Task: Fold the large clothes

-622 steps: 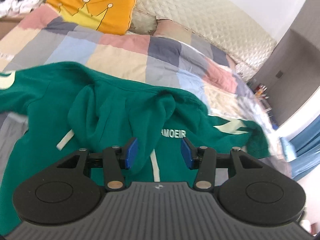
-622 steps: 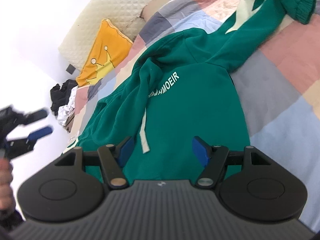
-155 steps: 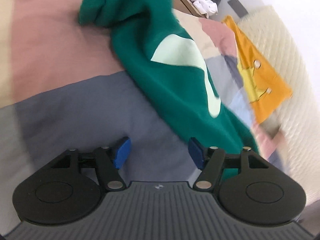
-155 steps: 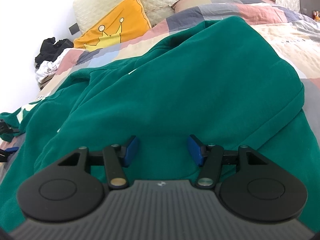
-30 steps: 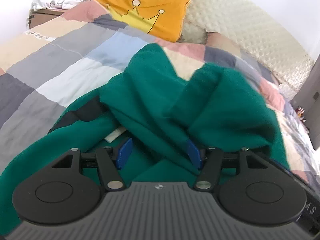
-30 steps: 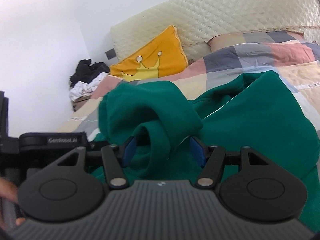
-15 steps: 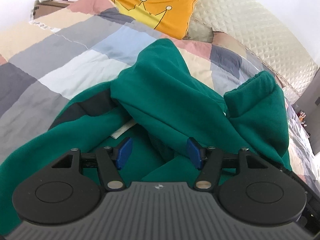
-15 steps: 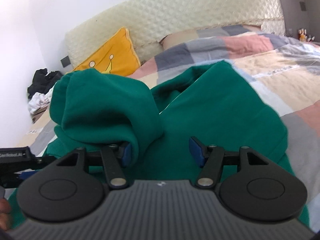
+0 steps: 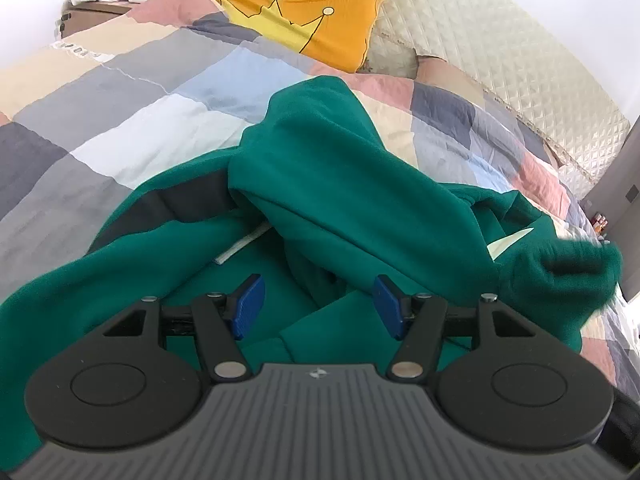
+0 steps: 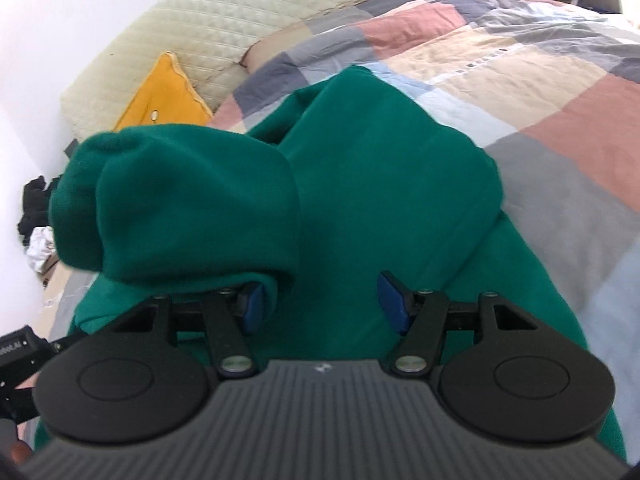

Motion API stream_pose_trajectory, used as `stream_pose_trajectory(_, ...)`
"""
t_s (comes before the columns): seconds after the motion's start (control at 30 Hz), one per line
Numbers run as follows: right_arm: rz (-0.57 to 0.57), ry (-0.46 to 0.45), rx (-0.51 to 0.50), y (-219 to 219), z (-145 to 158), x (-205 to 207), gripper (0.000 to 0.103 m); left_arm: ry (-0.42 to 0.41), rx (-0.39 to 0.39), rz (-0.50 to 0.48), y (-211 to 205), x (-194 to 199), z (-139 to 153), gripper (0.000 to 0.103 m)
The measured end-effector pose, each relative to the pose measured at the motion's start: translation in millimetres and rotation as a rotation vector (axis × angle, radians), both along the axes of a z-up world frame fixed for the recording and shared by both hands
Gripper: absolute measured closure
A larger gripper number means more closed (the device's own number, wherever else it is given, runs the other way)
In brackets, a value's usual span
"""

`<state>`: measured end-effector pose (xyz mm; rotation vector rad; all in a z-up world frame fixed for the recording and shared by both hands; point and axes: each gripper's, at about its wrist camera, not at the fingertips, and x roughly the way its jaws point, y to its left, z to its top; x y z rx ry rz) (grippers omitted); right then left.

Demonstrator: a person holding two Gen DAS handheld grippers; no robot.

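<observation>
Green hoodie (image 9: 360, 184) is lying bunched on the patchwork quilt (image 9: 132, 120), body spread toward the near edge, both sleeves drawn in over the middle. Left gripper (image 9: 316, 304) is hovering over the chest area, jaws standing fairly wide with nothing pinched; cloth is passing beneath the blue pads (image 9: 248, 300), not between them. A white drawstring (image 9: 240, 246) is showing just beyond the left pad. Right gripper (image 10: 324, 304) is angling down over the garment, jaws standing partway apart; a rolled sleeve end (image 10: 172, 200) is draping against its left pad (image 10: 252, 308) from that side, the other pad standing clear, so no clamp is showing. In the left view the same sleeve cuff (image 9: 560, 272) is blurring at the far right. The relation that matters: the sleeve is running crosswise over the torso, its long axis slanting from the far shoulder toward the right gripper, and the cuff end is lying much nearer the right gripper than the left. Judging from this, the right hand is the one placed to lay the sleeve flat across the body. Yellow crown pillow (image 9: 304, 24) and quilted headboard (image 9: 500, 64) are sitting well beyond.
</observation>
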<state>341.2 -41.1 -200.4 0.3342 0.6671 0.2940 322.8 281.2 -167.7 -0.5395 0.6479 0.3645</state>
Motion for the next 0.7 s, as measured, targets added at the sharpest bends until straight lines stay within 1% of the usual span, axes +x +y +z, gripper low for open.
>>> stream_pose_trajectory(0.13, -0.020, 0.025, 0.025, -8.1, -2.0, -8.5, 0.043, 0.002, -0.009, 0.000, 1.6, 1.2, -1.7, 0.037)
stream_pose_trajectory(0.27, -0.003, 0.058, 0.051, -19.2, 0.1, -18.2, 0.041, -0.001, -0.029, 0.001, 3.6, 2.6, -2.9, 0.037)
stream_pose_trajectory(0.33, 0.008, 0.061, 0.068, -24.1, 4.9, -23.4, 0.041, -0.004, -0.044, 0.001, 4.3, 2.8, -3.5, 0.037)
stream_pose_trajectory(0.4, 0.017, 0.059, 0.063, -25.5, 11.8, -27.6, 0.041, -0.008, -0.049, 0.001, 4.1, 2.0, -3.4, 0.037)
stream_pose_trajectory(0.5, -0.005, 0.060, 0.057, -31.6, 20.1, -35.9, 0.040, -0.015, -0.052, 0.005, 4.3, -0.4, -1.6, 0.037)
stream_pose_trajectory(0.63, -0.019, 0.020, 0.066, -40.9, 33.2, -43.4, 0.040, -0.027, -0.065, 0.015, 6.9, -3.2, -0.3, 0.037)
stream_pose_trajectory(0.7, -0.033, -0.044, 0.057, -43.5, 43.8, -47.0, 0.040, -0.028, -0.065, 0.019, 6.9, -3.7, -0.5, 0.037)
